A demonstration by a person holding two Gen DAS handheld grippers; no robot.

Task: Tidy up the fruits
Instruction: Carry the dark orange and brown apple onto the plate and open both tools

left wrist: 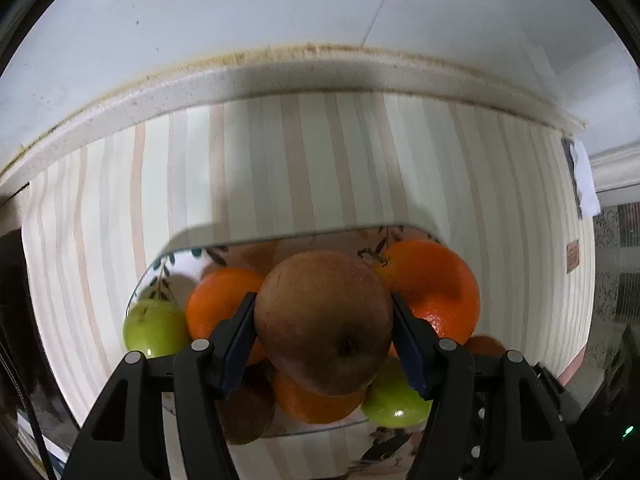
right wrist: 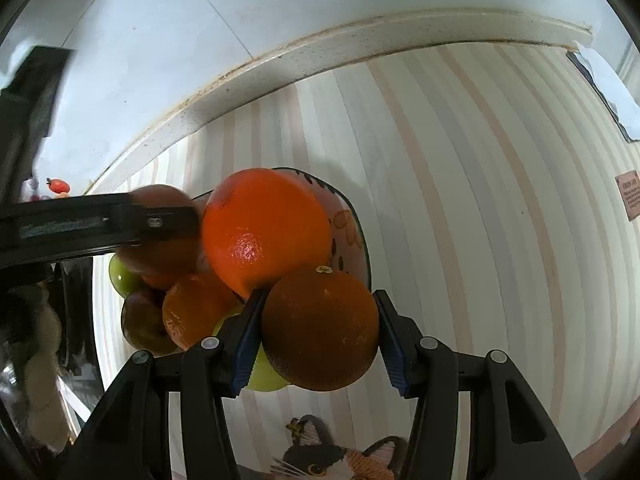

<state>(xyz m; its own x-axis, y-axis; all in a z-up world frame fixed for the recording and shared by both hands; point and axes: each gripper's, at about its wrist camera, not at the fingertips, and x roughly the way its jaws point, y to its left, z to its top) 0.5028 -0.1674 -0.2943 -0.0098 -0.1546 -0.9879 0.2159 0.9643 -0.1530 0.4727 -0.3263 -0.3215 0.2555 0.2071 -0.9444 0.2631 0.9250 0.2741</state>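
My left gripper is shut on a red-brown apple and holds it just above a floral plate piled with fruit: oranges, green apples and another brown apple. My right gripper is shut on a dark orange at the near right side of the same plate. A large bright orange lies on the pile behind it. The left gripper with its apple shows blurred at the left of the right wrist view.
The plate stands on a striped tablecloth on a table against a white wall. A cat picture lies at the near edge. A small red object sits far left. Dark furniture is at the left edge.
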